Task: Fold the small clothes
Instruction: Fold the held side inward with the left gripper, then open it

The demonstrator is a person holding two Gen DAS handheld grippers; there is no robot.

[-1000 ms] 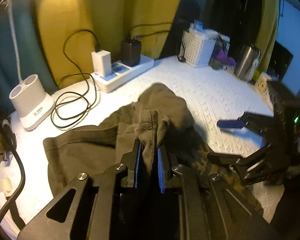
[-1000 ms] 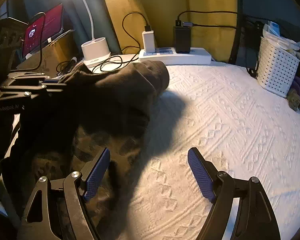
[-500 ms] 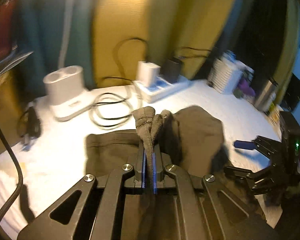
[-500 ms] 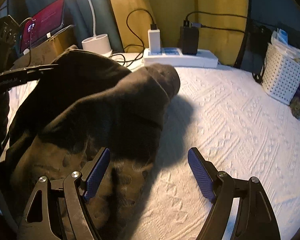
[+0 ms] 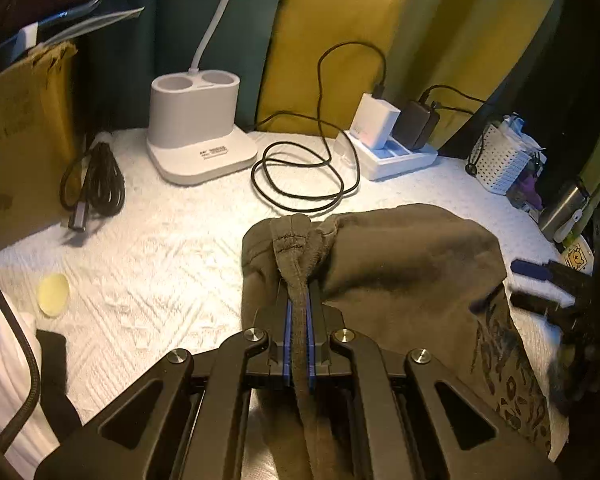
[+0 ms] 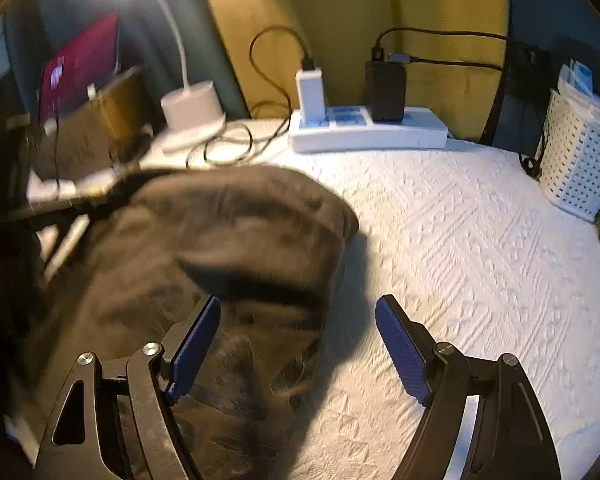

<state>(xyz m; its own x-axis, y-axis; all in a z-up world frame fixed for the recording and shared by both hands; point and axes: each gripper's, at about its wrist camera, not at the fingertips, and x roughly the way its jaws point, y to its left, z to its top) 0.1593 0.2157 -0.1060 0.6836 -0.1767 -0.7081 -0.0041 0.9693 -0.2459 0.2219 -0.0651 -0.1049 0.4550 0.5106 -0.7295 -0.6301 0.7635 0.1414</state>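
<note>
A dark olive-brown garment [image 5: 404,256] with a pale print near its lower right lies bunched on the white textured cloth [image 5: 160,248]. My left gripper [image 5: 298,312] is shut on a hemmed edge of it, the fabric pinched between the blue pads and lifted into a fold. In the right wrist view the same garment [image 6: 236,232] fills the left half, blurred. My right gripper [image 6: 298,320] stands open just above the garment's right edge, with nothing between its fingers. That gripper also shows at the right edge of the left wrist view [image 5: 540,280].
At the back stand a white lamp base [image 5: 198,128], a coiled black cable [image 5: 300,176], a white power strip [image 6: 368,132] with two chargers, and a white perforated basket [image 6: 580,160]. A cardboard box [image 5: 16,140] is at the left. A steel cup [image 5: 562,208] stands far right.
My left gripper has closed fully on the garment's hem and carried it to the left, dragging the cloth over itself. The right gripper has stayed open and shifted slightly.
</note>
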